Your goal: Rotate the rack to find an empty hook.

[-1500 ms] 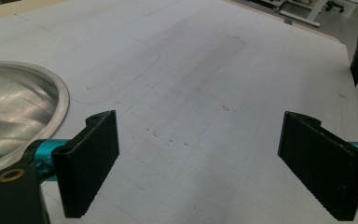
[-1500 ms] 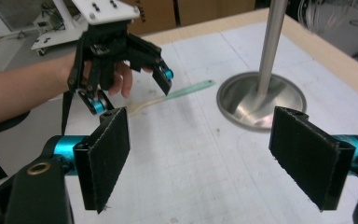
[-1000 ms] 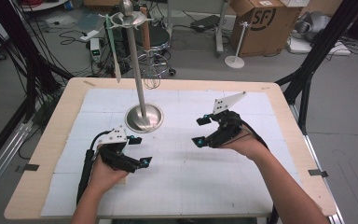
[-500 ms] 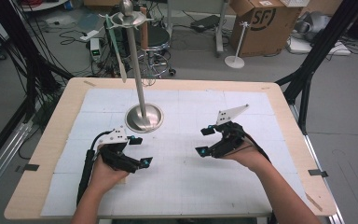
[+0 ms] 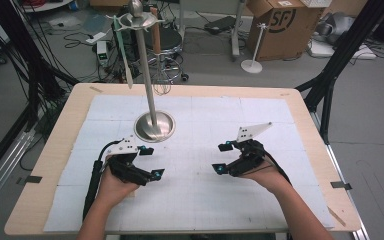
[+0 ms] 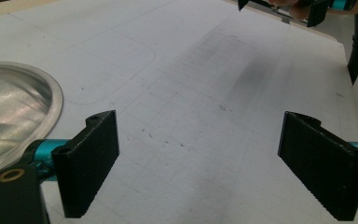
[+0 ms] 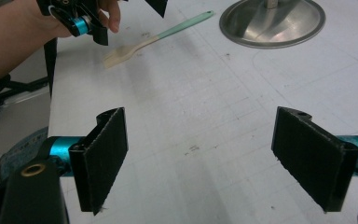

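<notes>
Nearby, a flat spatula (image 7: 156,39), mint handle and pale blade, lies untouched; both grippers' fingers gape empty.

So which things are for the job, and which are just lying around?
For the job: spatula, metal stand, left hand-held gripper, right hand-held gripper.
Just lying about: cardboard box, cables on the floor.

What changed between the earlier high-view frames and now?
The right gripper has come toward the person's side of the table and sunk closer to the white mat, jaws open and empty throughout. Nothing was grasped or released. The left gripper stayed put beside the steel stand, open and empty. In the right gripper view, a spatula lies on the mat by the left hand.
</notes>
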### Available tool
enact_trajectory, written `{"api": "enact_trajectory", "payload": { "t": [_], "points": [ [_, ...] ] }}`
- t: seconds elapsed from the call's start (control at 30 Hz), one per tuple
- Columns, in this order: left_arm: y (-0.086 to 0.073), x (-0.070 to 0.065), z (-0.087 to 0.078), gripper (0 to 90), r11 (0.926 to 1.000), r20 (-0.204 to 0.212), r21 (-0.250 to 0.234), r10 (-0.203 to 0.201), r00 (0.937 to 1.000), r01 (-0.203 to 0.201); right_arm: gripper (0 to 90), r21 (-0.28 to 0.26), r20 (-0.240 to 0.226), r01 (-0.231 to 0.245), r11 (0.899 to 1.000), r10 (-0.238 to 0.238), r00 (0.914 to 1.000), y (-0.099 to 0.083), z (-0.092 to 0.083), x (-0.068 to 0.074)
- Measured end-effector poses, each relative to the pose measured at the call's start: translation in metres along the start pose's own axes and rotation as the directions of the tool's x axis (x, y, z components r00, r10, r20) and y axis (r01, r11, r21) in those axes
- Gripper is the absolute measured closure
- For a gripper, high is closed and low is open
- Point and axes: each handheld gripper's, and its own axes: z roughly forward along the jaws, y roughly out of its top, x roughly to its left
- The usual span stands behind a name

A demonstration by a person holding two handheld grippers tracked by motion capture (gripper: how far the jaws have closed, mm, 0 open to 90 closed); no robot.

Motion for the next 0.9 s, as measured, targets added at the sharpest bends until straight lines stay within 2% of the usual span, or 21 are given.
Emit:
{"api": "enact_trajectory", "payload": {
  "t": [0.4, 0.63, 0.9],
  "points": [
    [0.0, 0.0, 0.0, 13.0, 1.0, 0.002, 0.0, 0.001, 1.0, -0.001, 17.0, -0.028, 0.006, -0.019, 0.999, 0.019, 0.9998, -0.011, 0.004, 0.002],
    [0.0, 0.0, 0.0, 13.0, 1.0, 0.0, 0.003, 0.003, 1.0, -0.003, 16.7, -0.029, 0.006, -0.01, 1.0, 0.011, 0.9999, -0.015, 0.008, 0.003],
    [0.0, 0.0, 0.0, 13.0, 1.0, 0.004, 0.001, 0.0, 1.0, 0.0, 16.7, -0.045, 0.015, -0.025, 0.999, 0.025, 0.9996, -0.022, 0.006, 0.003]
  ]
}}
